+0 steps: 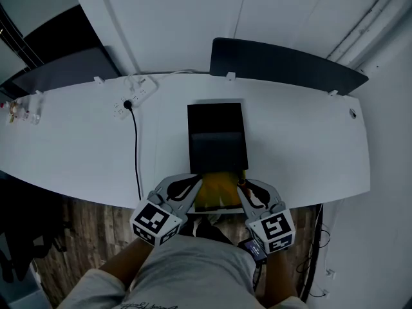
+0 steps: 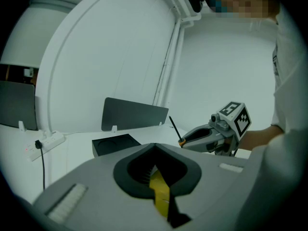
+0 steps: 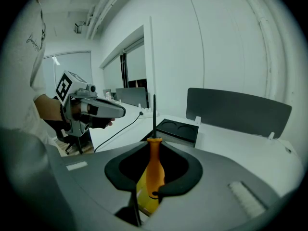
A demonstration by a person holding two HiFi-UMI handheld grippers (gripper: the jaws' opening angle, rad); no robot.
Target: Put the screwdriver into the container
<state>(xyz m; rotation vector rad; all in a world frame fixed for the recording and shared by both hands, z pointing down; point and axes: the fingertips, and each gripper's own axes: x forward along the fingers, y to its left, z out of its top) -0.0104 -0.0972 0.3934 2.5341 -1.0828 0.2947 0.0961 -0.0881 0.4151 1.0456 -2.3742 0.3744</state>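
Note:
An orange-handled screwdriver point(image 3: 155, 165) stands upright in my right gripper point(image 3: 154, 146), which is shut on its handle; the thin dark shaft points up. From the left gripper view that shaft point(image 2: 174, 128) sticks out of the right gripper point(image 2: 211, 136). The black container point(image 1: 217, 137), a box with two round recesses point(image 3: 179, 129), lies on the white table point(image 1: 77, 147) just beyond both grippers. My left gripper point(image 1: 193, 188) hovers beside the right gripper point(image 1: 248, 187) at the near table edge. Its jaws stand close together, and only a yellow strip shows in the slit.
A yellow object point(image 1: 219, 192) lies at the near table edge between the grippers. A power strip point(image 1: 136, 92) with a black cable point(image 1: 136, 147) sits at the back left. A dark divider panel point(image 1: 283, 63) stands behind the table. Small items point(image 1: 22, 111) sit far left.

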